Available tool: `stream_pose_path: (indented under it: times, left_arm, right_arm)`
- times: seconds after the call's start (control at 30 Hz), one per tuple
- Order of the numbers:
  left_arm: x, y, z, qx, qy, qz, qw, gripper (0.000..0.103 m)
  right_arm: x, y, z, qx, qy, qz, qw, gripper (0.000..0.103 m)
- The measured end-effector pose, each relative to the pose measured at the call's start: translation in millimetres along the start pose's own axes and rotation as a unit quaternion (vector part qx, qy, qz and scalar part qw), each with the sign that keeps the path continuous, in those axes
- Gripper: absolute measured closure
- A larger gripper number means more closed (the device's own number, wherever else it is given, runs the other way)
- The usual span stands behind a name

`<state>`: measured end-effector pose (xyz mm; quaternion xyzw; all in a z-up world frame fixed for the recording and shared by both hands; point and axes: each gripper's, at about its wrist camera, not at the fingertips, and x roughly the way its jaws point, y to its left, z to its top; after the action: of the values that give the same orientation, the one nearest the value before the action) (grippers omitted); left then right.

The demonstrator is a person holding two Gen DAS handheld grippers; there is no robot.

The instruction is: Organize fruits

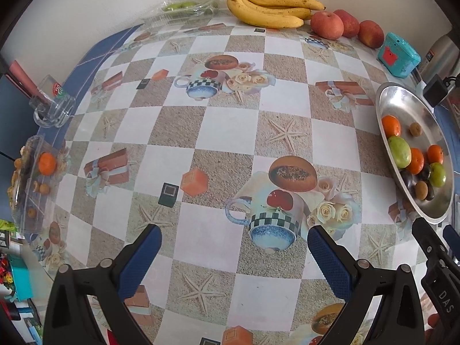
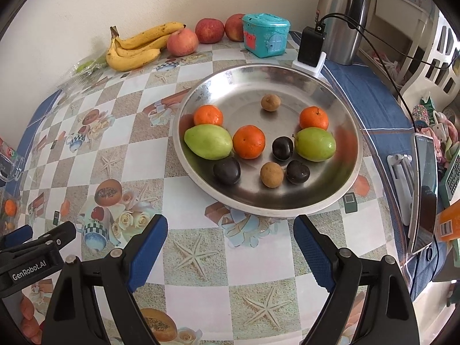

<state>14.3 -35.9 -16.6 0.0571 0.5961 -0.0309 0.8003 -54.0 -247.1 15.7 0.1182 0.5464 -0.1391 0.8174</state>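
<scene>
Grippers both empty, jaws spread wide: left gripper point(image 1: 234, 251) hovers over bare tablecloth point(image 1: 218, 132), right gripper point(image 2: 230, 247) sits just short of the steel plate point(image 2: 339, 184).

Fruit is split up. On the plate: three tangerines point(image 2: 248, 141), two green mangoes point(image 2: 208, 141), three dark plums point(image 2: 227, 170), two small brown longans point(image 2: 271, 174). At the wall: bananas point(image 1: 270, 10) and three apples point(image 1: 327, 25). One more tangerine sits in the clear plastic box point(image 1: 27, 178) at your left table edge, with small brown fruit beside it.

Risks as I read them:
- Plate fruit is bunched and touching. If you go for the centre tangerine with jaws this wide, you'll likely nudge the plum or mango next to it and set round fruit rolling on slick steel.
- Plate rim is shallow, so a hard push could send a longan out.
- Plums and longans are small, and an off-centre pinch may squirt them out.
- Clear box hangs at the table edge; bump it with the left gripper and it could go off.
- Grippers are near each other, so watch for a clash if you cross.
</scene>
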Motion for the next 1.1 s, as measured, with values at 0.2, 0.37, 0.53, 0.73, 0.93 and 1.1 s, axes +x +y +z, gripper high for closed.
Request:
stream_pose_path:
  times: [0.2,0.37,0.53,0.73,0.93,1.1]
  left_arm:
    - [-1.2,0.0,0.5,-0.002,-0.003,-0.001,1.0,0.0]
    - [-1.2,1.9,1.4,-0.005,-0.003,0.001,1.0,0.0]
    - [-2.4,3.1,1.6,-0.007,-0.005,0.001,1.0,0.0]
    - [-3.2,3.5,1.6,-0.007,-0.007,-0.001,1.0,0.0]
    - [-3.4,3.2,2.2,-0.005,-0.007,-0.003,1.0,0.0]
    - [-4.0,2.1,2.1,-0.002,-0.009,-0.003,1.0,0.0]
  right_arm:
    - [0.2,-1.9,-0.5,0.005,0.0,-0.003,1.0,0.013]
    - [0.7,-1.3,-0.8,0.005,0.002,-0.005,1.0,0.013]
    - [1.3,-2.3,-1.3,0.007,0.003,-0.007,1.0,0.013]
    - [1.5,-3.3,-1.7,0.01,0.004,-0.009,1.0,0.013]
    - [1.8,-3.1,-1.5,0.009,0.006,-0.011,1.0,0.013]
    - [2.0,-3.0,-1.6,0.008,0.006,-0.012,1.0,0.013]
